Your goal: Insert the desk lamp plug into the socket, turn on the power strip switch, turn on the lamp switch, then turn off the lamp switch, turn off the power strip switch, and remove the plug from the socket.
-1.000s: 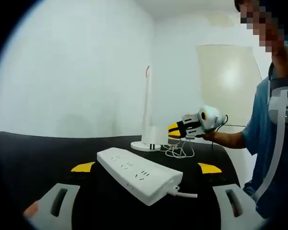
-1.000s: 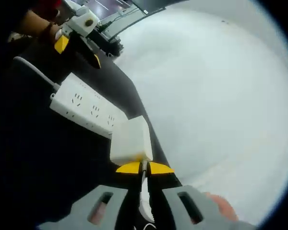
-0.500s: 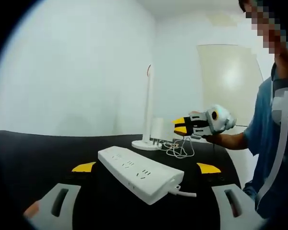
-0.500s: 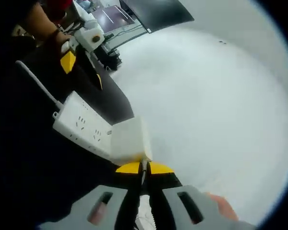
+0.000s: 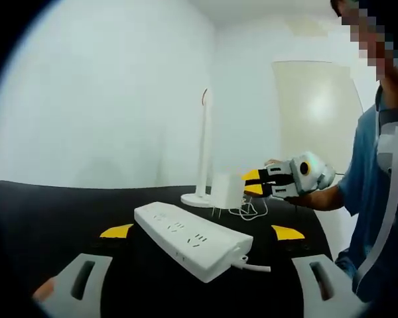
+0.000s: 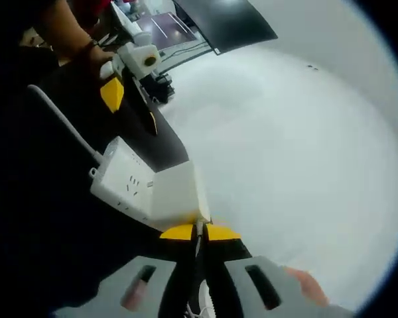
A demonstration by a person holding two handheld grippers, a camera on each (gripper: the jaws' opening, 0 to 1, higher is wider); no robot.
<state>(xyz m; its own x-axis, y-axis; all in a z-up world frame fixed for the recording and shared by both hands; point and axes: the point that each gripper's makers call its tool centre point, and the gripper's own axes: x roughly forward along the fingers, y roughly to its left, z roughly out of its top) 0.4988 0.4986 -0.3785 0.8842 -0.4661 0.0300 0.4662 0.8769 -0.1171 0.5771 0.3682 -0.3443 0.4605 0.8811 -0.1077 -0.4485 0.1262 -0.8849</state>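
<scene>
Right tongs clamp plug, apparently above strip; left tongs agape, empty.

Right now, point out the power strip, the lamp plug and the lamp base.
power strip [image 5: 189, 240], left gripper view, top face by the sockets.
lamp plug [image 5: 227, 191], left gripper view, white body.
lamp base [image 5: 196, 199], left gripper view, flat foot.

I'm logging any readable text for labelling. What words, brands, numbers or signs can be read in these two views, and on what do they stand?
No readable text in either view.
The power strip: socket holes, no legible print.
The plug adapter, held by the right gripper: plain white faces.
The desk lamp: a small red mark near the top, too small to read.
The screen in the right gripper view: blurred.
</scene>
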